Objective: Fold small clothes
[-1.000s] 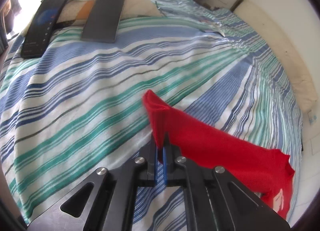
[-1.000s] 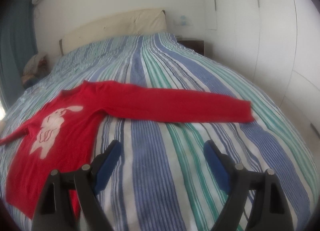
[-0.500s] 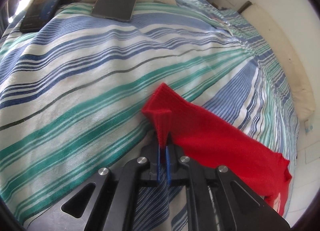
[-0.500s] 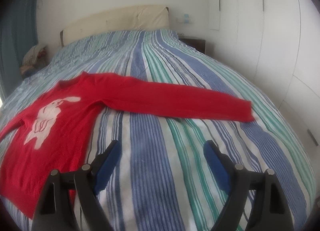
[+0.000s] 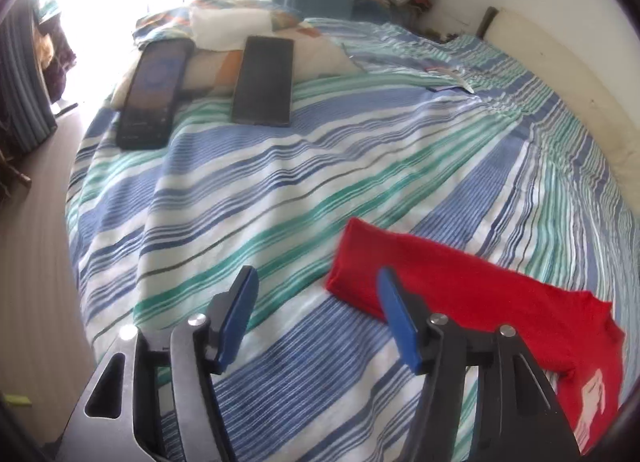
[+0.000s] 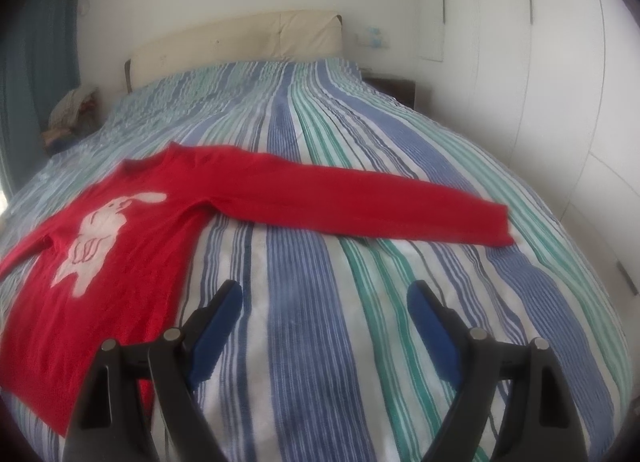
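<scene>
A small red long-sleeved sweater [image 6: 168, 222] with a white rabbit print lies flat, face up, on the striped bed. Its one sleeve [image 6: 360, 202] stretches out to the right. In the left wrist view its other sleeve [image 5: 440, 282] lies flat on the sheet, cuff end toward the left. My left gripper [image 5: 316, 294] is open and empty, just in front of that cuff, with the right finger over its near edge. My right gripper [image 6: 324, 302] is open and empty above bare sheet, in front of the outstretched sleeve.
The bed [image 6: 360, 362] has a blue, green and white striped sheet and a cream headboard [image 6: 240, 38]. Two dark flat devices [image 5: 264, 82] lie on pillows near the bed's far corner. The floor [image 5: 32, 262] lies beyond the bed's left edge. White wardrobes [image 6: 560, 62] stand at the right.
My left gripper was shut on the sleeve's cuff; it has opened, let the cuff drop flat on the sheet and pulled back. My right gripper has barely moved.
</scene>
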{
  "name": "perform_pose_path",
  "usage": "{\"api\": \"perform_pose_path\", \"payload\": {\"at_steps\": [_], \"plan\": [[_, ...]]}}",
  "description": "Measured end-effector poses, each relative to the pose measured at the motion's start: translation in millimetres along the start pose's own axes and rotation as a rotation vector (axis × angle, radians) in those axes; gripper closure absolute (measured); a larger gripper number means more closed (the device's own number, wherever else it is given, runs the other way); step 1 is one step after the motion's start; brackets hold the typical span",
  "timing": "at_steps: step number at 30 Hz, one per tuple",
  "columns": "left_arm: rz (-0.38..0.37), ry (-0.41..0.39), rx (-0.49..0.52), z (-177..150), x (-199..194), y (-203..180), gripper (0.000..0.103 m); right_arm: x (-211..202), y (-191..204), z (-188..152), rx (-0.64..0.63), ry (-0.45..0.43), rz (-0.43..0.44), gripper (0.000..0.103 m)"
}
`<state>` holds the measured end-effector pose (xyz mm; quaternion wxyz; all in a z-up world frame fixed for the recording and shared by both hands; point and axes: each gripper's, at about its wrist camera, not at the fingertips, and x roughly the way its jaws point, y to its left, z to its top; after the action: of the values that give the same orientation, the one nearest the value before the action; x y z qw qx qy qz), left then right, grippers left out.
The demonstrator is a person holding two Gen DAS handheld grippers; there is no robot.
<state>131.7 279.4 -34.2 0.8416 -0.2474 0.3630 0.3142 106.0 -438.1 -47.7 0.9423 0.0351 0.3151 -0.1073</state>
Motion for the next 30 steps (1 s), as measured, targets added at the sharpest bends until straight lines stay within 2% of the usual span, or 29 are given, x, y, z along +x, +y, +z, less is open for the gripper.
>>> {"api": "perform_pose_path", "payload": {"at_steps": [5, 10, 13, 17, 19, 21, 30], "plan": [[-0.19, -0.047, 0.267, -26.1, -42.1, -67.2, 0.013, 0.6, -1.0, 1.2, 0.006, 0.0, -0.012, 0.019], [-0.354, -0.024, 0.467, -66.1, -54.8, -119.3, 0.011, -0.9, -2.3, 1.0, 0.001, -0.01, -0.035, 0.019], [-0.361, -0.032, 0.546, -92.6, -47.0, -134.1, 0.011, -1.5, -2.2, 0.6, -0.007, -0.016, -0.045, 0.019], [-0.346, 0.006, 0.571, -115.3, -31.1, -133.3, 0.011, -0.5, -4.4, -0.6, -0.006, -0.015, -0.057, 0.019], [-0.359, 0.021, 0.558, -114.1, -27.9, -132.8, 0.011, 0.3, -5.8, -1.5, -0.005, -0.015, -0.065, 0.019], [-0.367, 0.004, 0.552, -112.8, -30.1, -132.0, 0.011, 1.1, -7.7, -0.8, 0.003, -0.014, -0.066, 0.019], [-0.339, 0.012, 0.547, -118.9, -25.4, -134.7, 0.011, 0.7, -7.8, 2.2, 0.01, -0.032, -0.061, 0.019]]}}
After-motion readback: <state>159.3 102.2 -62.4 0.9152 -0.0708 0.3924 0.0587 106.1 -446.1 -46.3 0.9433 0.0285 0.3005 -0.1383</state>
